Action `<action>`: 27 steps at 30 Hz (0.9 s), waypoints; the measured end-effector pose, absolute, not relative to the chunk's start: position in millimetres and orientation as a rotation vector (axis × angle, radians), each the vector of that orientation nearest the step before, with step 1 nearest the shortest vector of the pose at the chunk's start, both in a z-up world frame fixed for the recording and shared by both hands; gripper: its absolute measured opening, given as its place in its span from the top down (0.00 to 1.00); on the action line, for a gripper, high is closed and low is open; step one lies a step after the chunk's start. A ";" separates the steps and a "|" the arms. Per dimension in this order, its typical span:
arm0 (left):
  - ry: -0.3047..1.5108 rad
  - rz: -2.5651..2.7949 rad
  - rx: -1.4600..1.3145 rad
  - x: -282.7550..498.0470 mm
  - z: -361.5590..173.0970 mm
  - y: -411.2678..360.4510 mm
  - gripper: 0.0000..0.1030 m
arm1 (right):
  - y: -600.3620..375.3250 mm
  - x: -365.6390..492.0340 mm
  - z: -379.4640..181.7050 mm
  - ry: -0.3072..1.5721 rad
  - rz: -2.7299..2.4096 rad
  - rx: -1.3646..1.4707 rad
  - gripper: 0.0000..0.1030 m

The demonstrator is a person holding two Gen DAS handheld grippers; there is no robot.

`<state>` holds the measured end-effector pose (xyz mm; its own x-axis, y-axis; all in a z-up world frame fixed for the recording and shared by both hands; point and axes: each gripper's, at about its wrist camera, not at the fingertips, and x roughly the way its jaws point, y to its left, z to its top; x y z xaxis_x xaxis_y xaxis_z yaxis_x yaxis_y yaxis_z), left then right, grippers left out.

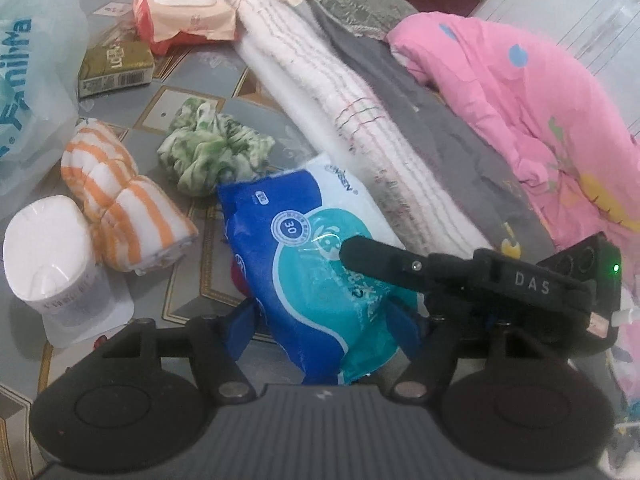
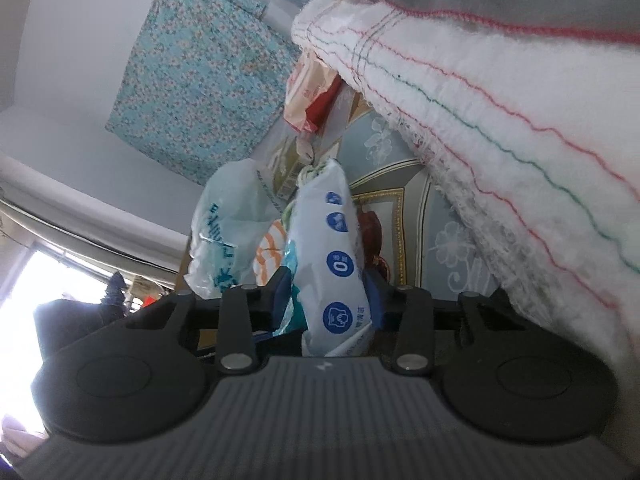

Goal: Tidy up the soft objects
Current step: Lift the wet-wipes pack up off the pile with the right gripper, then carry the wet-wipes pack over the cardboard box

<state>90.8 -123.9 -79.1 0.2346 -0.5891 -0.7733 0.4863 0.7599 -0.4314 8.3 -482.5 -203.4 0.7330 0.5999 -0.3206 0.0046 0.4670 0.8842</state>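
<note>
**Tissue pack clamped by both grippers above the patterned surface**

In the left wrist view I see my left gripper [image 1: 326, 320] closed on the near end of the blue-and-teal tissue pack [image 1: 308, 240], which runs forward from between its blue pads. My right gripper [image 1: 400, 264] reaches in from the right side of this view, its black finger lying across the top of the same pack. In the right wrist view, the right gripper [image 2: 328, 300] pinches the tissue pack [image 2: 332, 248] between its two pads; the pack stands edge-on in the gap and extends away from the camera.

Beyond the pack, on the patterned surface [image 1: 192, 80], lie a green scrunchie [image 1: 212, 148], just past the pack's far end, and an orange-striped rolled cloth [image 1: 120, 204] to its left. A white paper roll [image 1: 48, 256] sits beside that cloth. Farther back are a wet-wipes pack [image 1: 180, 8], a gold box [image 1: 116, 64] and a plastic bag [image 1: 28, 100]. A folded white blanket [image 1: 340, 92] borders the pack on the right, with a pink quilt [image 1: 520, 112] beyond it.
</note>
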 end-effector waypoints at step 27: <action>0.734 -0.308 -0.244 52.0 70.3 87.4 0.32 | -263.6 108.0 -31.2 0.711 0.982 0.696 0.63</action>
